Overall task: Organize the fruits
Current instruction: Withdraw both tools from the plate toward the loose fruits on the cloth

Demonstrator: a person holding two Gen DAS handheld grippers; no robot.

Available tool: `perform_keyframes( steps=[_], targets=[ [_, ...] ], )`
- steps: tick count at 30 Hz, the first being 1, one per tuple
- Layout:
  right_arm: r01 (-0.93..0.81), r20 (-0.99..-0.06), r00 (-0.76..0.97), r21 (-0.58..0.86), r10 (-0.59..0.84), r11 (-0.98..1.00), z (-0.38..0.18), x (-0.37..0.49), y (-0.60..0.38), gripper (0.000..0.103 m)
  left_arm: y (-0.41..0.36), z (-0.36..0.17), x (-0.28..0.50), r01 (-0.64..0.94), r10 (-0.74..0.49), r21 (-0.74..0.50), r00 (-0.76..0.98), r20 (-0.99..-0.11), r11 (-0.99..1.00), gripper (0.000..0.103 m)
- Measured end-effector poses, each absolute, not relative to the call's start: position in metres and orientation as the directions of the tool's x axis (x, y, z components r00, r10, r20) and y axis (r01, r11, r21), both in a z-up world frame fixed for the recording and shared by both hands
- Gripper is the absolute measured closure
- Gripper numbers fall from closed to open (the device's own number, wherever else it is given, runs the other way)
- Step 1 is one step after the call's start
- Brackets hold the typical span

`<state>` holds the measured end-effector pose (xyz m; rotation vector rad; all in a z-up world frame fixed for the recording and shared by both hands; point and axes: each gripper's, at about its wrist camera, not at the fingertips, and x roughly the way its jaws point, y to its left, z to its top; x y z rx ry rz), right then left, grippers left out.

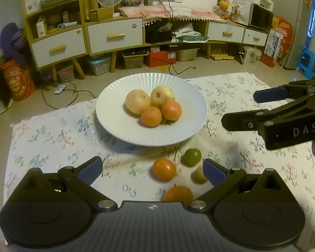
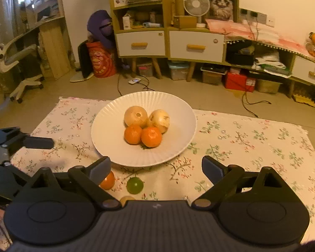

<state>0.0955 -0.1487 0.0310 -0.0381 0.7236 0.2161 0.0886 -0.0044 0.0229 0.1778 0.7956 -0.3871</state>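
Note:
A white ribbed plate [image 1: 115, 124] [image 2: 107, 134] on the floral cloth holds two pale apples [image 1: 136, 101] [image 2: 135, 116] and two oranges [image 1: 151, 116] [image 2: 151, 136]. On the cloth in front of the plate lie an orange [image 1: 164, 169] [image 2: 107, 181], a green lime [image 1: 192, 157] [image 2: 134, 185], a brown kiwi [image 1: 198, 176] [image 2: 126, 199] and another orange [image 1: 178, 194]. My left gripper [image 1: 153, 171] is open and empty, above the loose fruits. My right gripper [image 2: 156, 168] is open and empty, just before the plate; it also shows in the left wrist view [image 1: 239, 109].
The floral cloth [image 1: 52, 138] [image 2: 252, 147] lies on the floor. A cabinet with white drawers [image 1: 115, 35] [image 2: 196, 46] stands behind, with boxes under it. Cables [image 1: 58, 103] run on the floor. An office chair [image 2: 14, 63] stands far left.

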Motion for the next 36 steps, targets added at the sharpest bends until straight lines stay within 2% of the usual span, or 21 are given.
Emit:
perform_keyframes(
  steps=[15, 30, 36],
  targets=[
    [-0.223, -0.666, 0.724, 0.017, 0.177, 0.975, 0.024, 0.061, -0.141, 0.004, 0.032, 0.009, 0.048, 0.345, -0.238, -0.021, 0.6, -0.764, 0.938, 0.011],
    [-0.332, -0.679, 0.705, -0.059, 0.206, 0.941, -0.006, 0.028, -0.137, 0.003, 0.051, -0.02, 0.015, 0.343, -0.253, -0.028, 0.634, -0.731, 0.939, 0.011],
    [-0.326, -0.689, 0.699, -0.069, 0.191, 0.943, -0.024, 0.029, -0.141, 0.005, 0.047, -0.033, 0.012, 0.355, -0.245, 0.008, 0.661, -0.71, 0.935, 0.011]
  ],
)
